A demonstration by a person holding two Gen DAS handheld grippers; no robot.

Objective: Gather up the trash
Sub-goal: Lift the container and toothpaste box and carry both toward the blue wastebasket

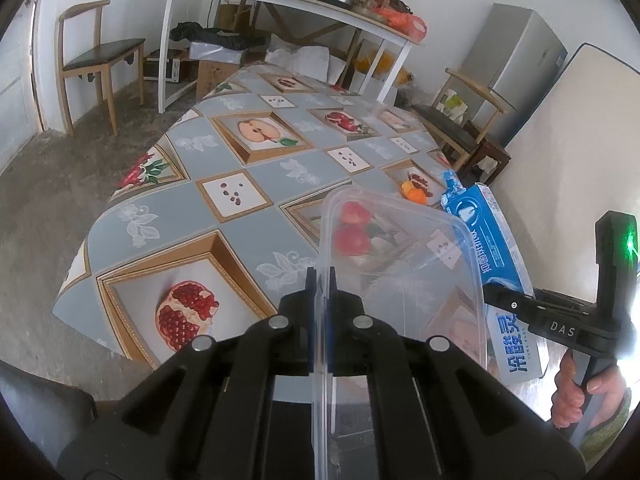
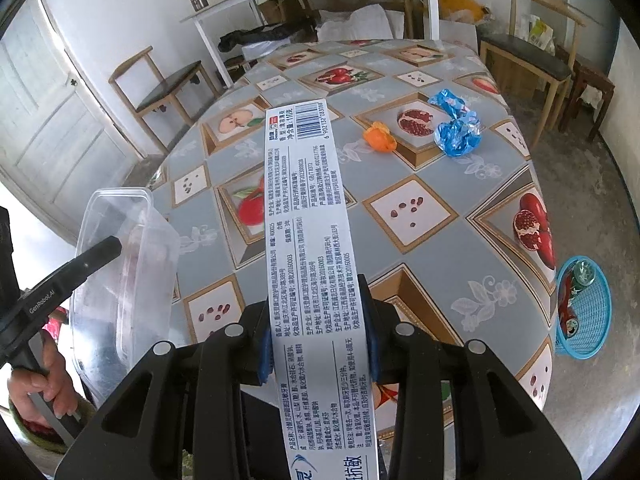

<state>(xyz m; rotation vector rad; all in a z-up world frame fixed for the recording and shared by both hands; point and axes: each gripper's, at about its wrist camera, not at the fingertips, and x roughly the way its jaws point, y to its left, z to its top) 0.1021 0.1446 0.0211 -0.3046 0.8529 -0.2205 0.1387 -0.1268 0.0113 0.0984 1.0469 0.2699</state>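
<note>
The left tongs (image 1: 320,280) are pressed together on the rim of a clear plastic container (image 1: 400,264), which hangs in the air over the near edge of the bench (image 1: 248,176). The right tongs (image 2: 318,320) pinch a long toothpaste box (image 2: 304,200) across its narrow width, and the long axis of the box runs straight forward, along the direction of the fingers. Both hands are thus full, and I judge that the next move is to bring these two things to the blue basket (image 2: 588,308). This basket stands on the floor, low and to the right of the bench in the right wrist view, with some trash already in it. It lies on the side of the right hand, so the box has the shorter way, and the container must cross over. On the bench, an orange peel (image 2: 380,138) and a crumpled blue wrapper (image 2: 456,128) lie near each other at the far right part, apart from both tongs.
</note>
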